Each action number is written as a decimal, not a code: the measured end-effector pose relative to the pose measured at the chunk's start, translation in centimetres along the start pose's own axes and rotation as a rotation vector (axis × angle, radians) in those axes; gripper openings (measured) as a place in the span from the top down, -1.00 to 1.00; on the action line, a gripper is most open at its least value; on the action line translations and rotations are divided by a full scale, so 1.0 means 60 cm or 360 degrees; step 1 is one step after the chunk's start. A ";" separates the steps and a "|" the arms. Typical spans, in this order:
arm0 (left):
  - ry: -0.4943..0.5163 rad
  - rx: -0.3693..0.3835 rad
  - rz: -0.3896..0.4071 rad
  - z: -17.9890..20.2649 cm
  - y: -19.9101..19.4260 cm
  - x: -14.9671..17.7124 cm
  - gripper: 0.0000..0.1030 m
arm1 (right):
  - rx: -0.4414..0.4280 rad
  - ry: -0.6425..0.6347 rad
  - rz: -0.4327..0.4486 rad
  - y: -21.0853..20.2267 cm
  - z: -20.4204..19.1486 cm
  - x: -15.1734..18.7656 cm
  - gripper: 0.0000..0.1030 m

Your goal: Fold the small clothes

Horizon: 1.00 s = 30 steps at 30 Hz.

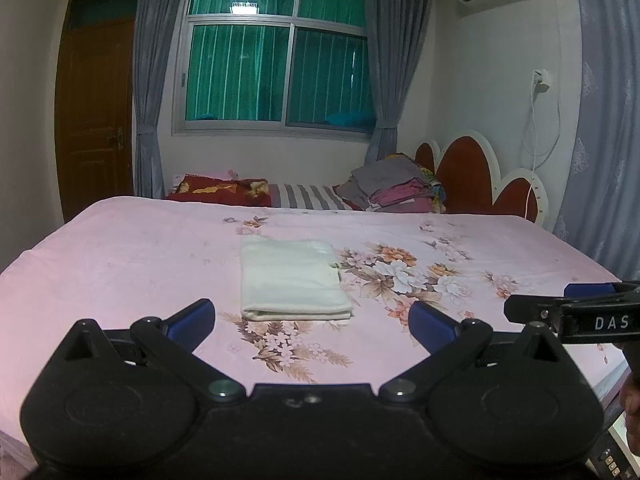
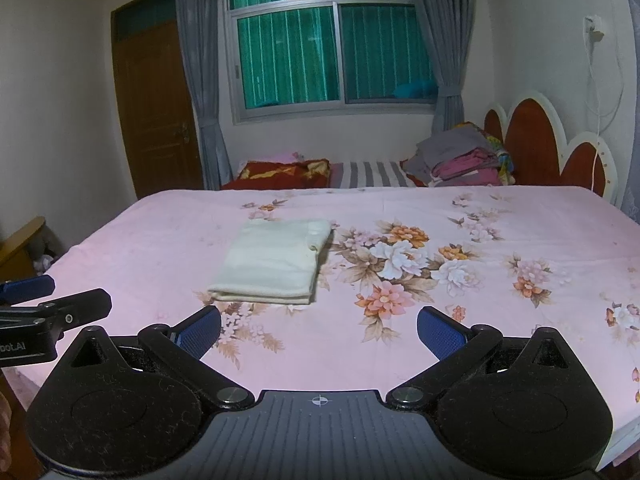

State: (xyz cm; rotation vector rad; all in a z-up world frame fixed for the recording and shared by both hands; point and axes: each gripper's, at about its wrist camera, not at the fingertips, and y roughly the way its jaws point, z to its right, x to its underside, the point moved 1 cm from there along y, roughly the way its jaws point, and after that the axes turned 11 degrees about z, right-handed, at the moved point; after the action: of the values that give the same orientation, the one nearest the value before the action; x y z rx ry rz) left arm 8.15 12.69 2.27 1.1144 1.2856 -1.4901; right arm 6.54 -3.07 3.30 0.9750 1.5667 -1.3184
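Note:
A small cream-white garment [image 1: 292,278] [image 2: 274,262] lies folded into a neat rectangle on the pink floral bedsheet [image 1: 120,264] [image 2: 400,352], its folded edge toward me. My left gripper [image 1: 312,324] hovers just short of it, open, with nothing between its blue pads. My right gripper [image 2: 320,334] is also open and empty, a little to the right of the garment and nearer the bed's front edge. Each gripper shows at the edge of the other's view: the right one [image 1: 576,308] and the left one [image 2: 44,300].
A pile of folded grey and pink clothes [image 1: 400,188] [image 2: 464,156] and a red patterned pillow [image 1: 224,192] [image 2: 284,174] lie at the far side of the bed by the red headboard [image 1: 468,176]. A brown door [image 1: 96,120] is at the left, a window [image 1: 276,60] behind.

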 end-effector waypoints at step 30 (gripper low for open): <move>0.0001 -0.0005 -0.0004 -0.010 0.007 -0.002 -0.99 | -0.0010 -0.0003 -0.0013 0.009 -0.008 0.007 -1.00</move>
State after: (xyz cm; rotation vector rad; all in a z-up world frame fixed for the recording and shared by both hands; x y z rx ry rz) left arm 8.63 13.26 2.22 1.1116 1.2895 -1.4890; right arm 6.82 -2.47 2.77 0.9642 1.5737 -1.3188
